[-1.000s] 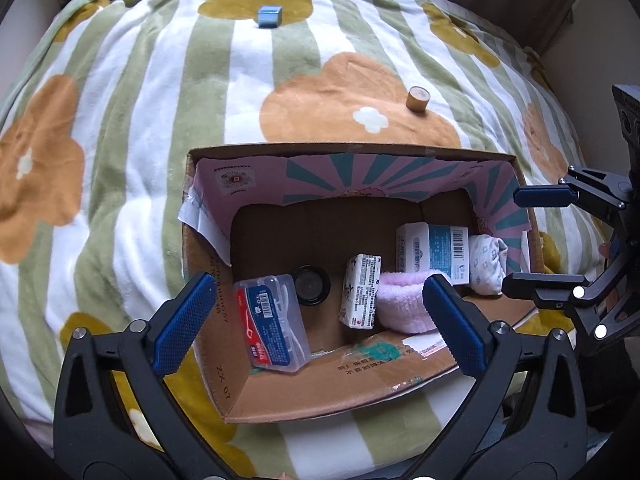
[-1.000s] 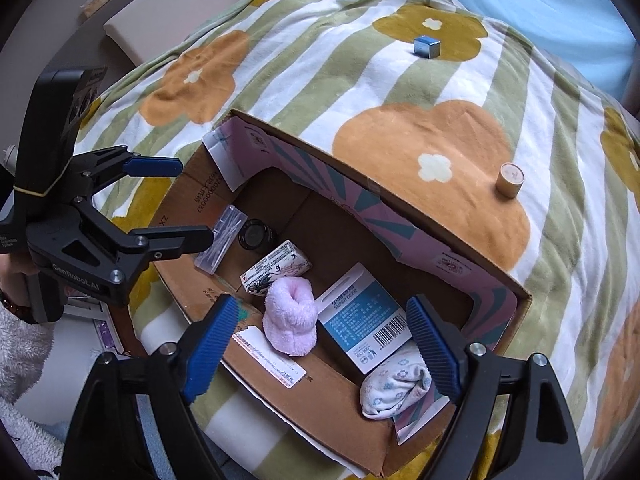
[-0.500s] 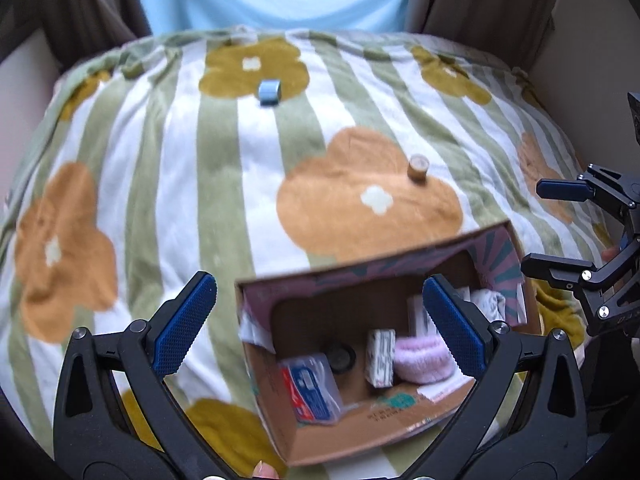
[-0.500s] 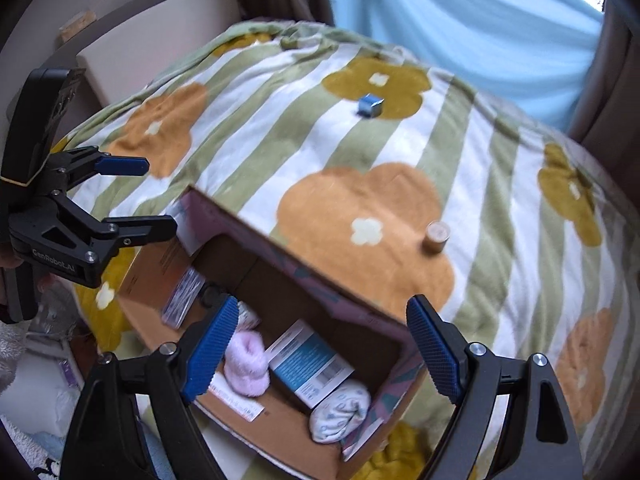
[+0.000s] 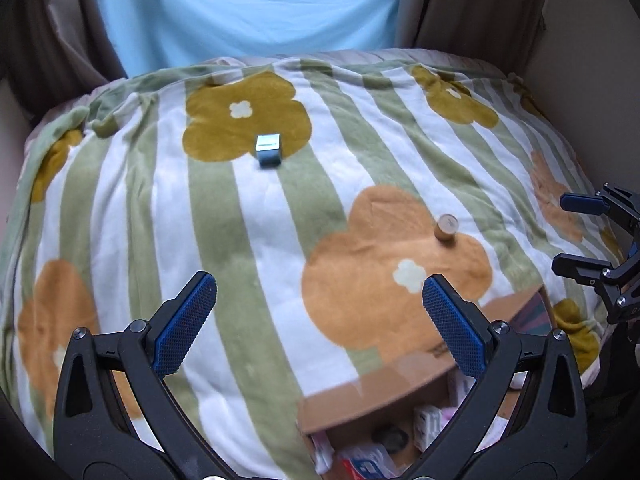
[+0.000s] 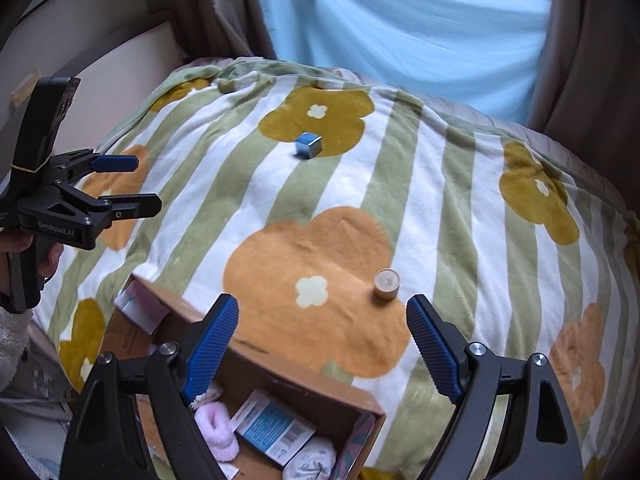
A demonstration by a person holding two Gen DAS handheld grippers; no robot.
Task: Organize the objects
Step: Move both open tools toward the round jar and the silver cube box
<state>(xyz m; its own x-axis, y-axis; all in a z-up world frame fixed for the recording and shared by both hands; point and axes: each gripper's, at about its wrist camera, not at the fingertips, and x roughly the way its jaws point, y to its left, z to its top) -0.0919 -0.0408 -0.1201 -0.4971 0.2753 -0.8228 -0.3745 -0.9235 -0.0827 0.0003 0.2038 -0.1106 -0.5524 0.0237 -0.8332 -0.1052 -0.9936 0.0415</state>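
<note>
Both tools have lifted and tipped back since a second ago: then they looked straight down into the cardboard box [image 6: 280,364], and now that box has slid to the bottom of each view while the flowered blanket [image 5: 248,240] on the bed fills most of what you see, with the pale blue curtain [image 5: 272,12] come into sight behind it. The left tool [image 5: 316,320] has its blue pads spread wide with nothing between them, and the right tool [image 6: 322,344] is spread wide and empty as well. Out on the blanket there are two loose things, well apart: one small shiny blue cube [image 5: 269,151] sitting on a mustard flower toward the far side, and one short wooden cylinder [image 6: 387,283] standing upright on the orange flower, near the box's far wall. Inside the box, from the right wrist view, I count one pink fluffy sock [image 6: 218,432], one blue-and-white packet [image 6: 272,432] with a barcode just beside it, and one white patterned sock [image 6: 312,460] touching that packet; the left wrist view shows more at the box's other end, but it is blurred and partly hidden behind the tool, so I cannot count it.
</note>
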